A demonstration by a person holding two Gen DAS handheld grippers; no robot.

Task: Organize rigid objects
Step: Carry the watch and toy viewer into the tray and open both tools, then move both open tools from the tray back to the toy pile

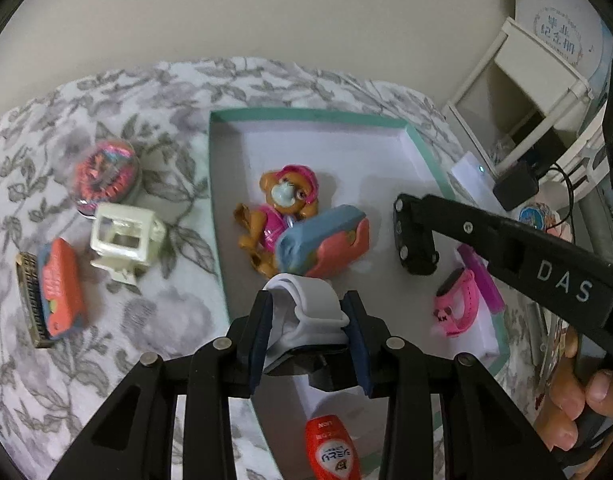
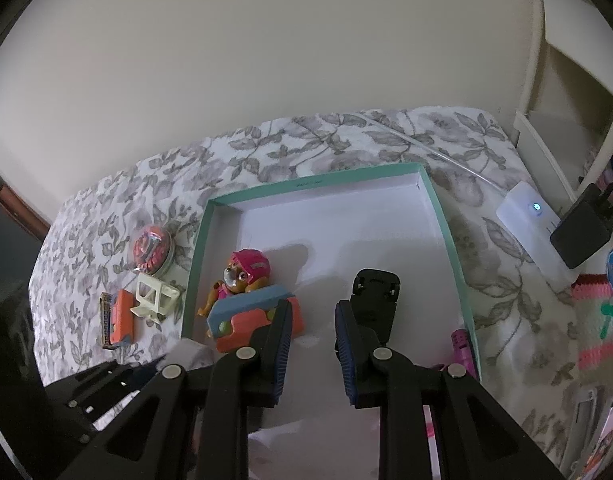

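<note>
- One teal-rimmed shallow cardboard box (image 1: 222, 208)
- Two watches — one white-strapped (image 1: 306, 312), one pink-strapped (image 1: 456, 300)
- One orange plastic pup figure with a pink helmet (image 1: 282, 204)
- Two orange-and-blue plastic toy cases (image 1: 322, 244) (image 1: 60, 294)
- One cream plastic toy frame (image 1: 124, 240)

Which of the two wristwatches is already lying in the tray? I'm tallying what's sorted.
The pink wristwatch, lying on the tray floor by the right wall of the teal-rimmed tray. The white-strapped wristwatch is clamped in the left claw.
</note>
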